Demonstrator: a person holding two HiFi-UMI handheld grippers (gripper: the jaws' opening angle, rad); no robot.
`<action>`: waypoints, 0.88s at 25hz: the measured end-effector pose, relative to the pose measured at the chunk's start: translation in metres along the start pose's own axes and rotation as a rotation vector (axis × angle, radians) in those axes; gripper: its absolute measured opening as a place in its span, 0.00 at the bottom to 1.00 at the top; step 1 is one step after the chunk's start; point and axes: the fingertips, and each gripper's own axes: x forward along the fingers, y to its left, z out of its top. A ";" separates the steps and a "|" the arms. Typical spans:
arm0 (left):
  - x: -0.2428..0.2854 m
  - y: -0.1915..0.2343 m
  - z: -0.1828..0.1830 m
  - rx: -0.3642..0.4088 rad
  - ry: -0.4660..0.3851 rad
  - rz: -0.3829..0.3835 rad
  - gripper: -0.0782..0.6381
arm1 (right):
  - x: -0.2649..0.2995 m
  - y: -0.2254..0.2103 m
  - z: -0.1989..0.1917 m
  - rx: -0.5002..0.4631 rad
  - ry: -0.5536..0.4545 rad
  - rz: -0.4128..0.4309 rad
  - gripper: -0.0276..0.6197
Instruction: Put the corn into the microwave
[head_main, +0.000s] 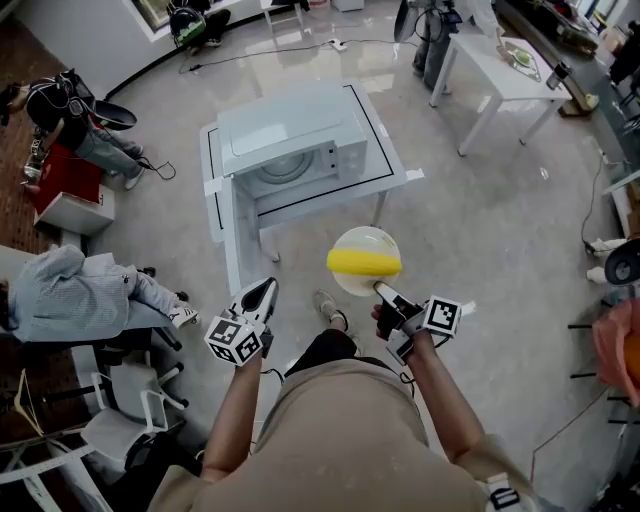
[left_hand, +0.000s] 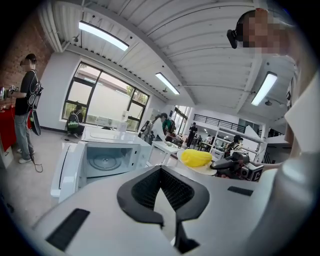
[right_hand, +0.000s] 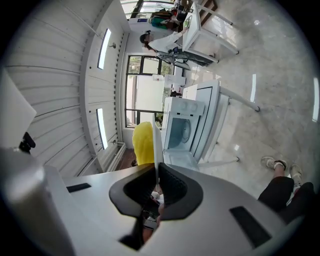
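Observation:
The yellow corn (head_main: 364, 263) lies on a round white plate (head_main: 352, 285), and my right gripper (head_main: 385, 292) is shut on the plate's near rim, holding it in the air. Ahead stands the white microwave (head_main: 290, 150) on a small white table (head_main: 395, 170), its door swung open to the left and the turntable showing. In the right gripper view the plate (right_hand: 157, 145) runs edge-on out of the jaws (right_hand: 157, 172), with the corn (right_hand: 143, 142) left of it and the microwave (right_hand: 182, 130) beyond. My left gripper (head_main: 262, 290) is shut and empty, level with the right one; its view shows the microwave (left_hand: 107, 160) and the corn (left_hand: 196, 158).
A second white table (head_main: 500, 70) stands at the back right. A seated person (head_main: 80, 290) and white chairs (head_main: 130, 400) are close on the left; another person (head_main: 70, 120) sits further back. Cables cross the grey floor behind the microwave.

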 end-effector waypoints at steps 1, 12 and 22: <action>0.007 0.005 0.003 -0.003 0.000 -0.001 0.11 | 0.009 0.000 0.003 0.000 0.008 -0.001 0.07; 0.069 0.046 0.037 -0.002 0.021 -0.025 0.11 | 0.091 0.008 0.045 -0.008 0.087 -0.033 0.07; 0.092 0.092 0.047 -0.033 0.025 0.002 0.11 | 0.155 -0.010 0.064 -0.028 0.148 -0.071 0.07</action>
